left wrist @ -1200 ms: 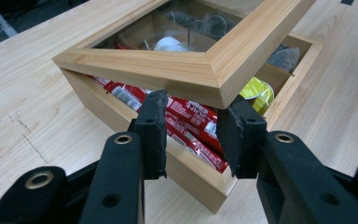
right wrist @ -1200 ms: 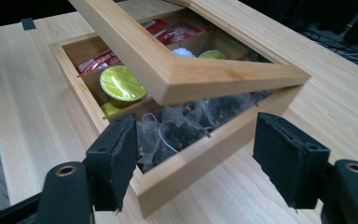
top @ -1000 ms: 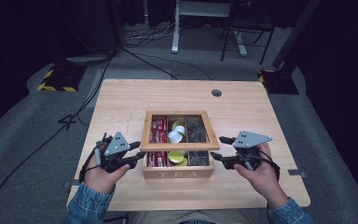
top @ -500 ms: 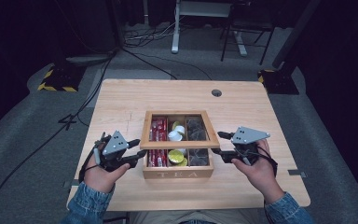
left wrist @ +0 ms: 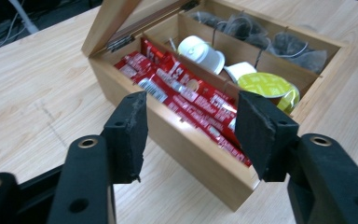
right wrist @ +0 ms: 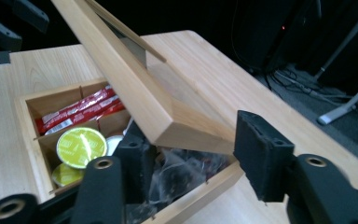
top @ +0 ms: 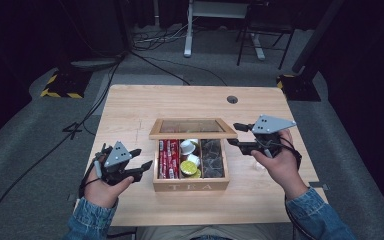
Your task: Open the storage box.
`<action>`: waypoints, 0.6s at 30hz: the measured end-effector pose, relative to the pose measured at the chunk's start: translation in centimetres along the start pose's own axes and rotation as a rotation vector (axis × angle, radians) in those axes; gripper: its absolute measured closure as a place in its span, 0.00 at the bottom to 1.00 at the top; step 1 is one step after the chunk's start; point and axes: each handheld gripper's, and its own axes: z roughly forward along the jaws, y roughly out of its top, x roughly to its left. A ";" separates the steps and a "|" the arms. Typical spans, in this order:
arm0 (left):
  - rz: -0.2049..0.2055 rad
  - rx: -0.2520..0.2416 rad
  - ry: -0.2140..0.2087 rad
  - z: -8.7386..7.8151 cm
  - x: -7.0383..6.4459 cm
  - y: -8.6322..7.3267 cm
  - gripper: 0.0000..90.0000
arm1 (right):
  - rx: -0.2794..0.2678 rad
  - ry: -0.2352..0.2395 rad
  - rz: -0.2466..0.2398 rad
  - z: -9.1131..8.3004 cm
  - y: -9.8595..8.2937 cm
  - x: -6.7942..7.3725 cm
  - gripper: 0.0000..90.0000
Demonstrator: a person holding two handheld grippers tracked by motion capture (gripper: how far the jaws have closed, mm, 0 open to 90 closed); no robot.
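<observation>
tea box (top: 191, 186): glass-paned lid (top: 193, 128) now raised by my right claw (top: 236, 136), jaws spread, under its corner; left claw (top: 144, 159) released, sachets next.

Light wood-grain desk (top: 130, 107), rectangular, on grey floor (top: 25, 165). Round cable hole (top: 232, 99) near far edge, right of centre. Wooden tea box (top: 190, 186) sitting directly on top, toward near edge, roughly centred, "TEA" on front wall, hinged lid (top: 193, 128) raised partway. Rest of surface bare wood. Dark cables (top: 55, 145) trailing across floor at left.
</observation>
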 end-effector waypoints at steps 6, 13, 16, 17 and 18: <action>-0.018 0.013 0.042 -0.5 0.5 -1.1 0.44 | -0.028 0.018 -0.012 0.7 1.3 -1.5 0.58; -0.038 0.019 0.059 -0.9 1.0 -1.9 0.44 | -0.024 0.025 -0.050 2.2 2.7 -2.4 0.60; -0.043 0.021 0.061 -0.9 1.1 -2.1 0.44 | -0.042 0.020 -0.035 2.7 3.2 -3.1 0.62; -0.042 0.024 0.061 -0.9 1.2 -2.2 0.44 | -0.044 0.018 -0.031 2.8 3.3 -3.3 0.62; -0.048 0.027 0.059 -0.9 1.2 -2.3 0.44 | -0.049 0.024 -0.022 2.9 3.4 -3.6 0.63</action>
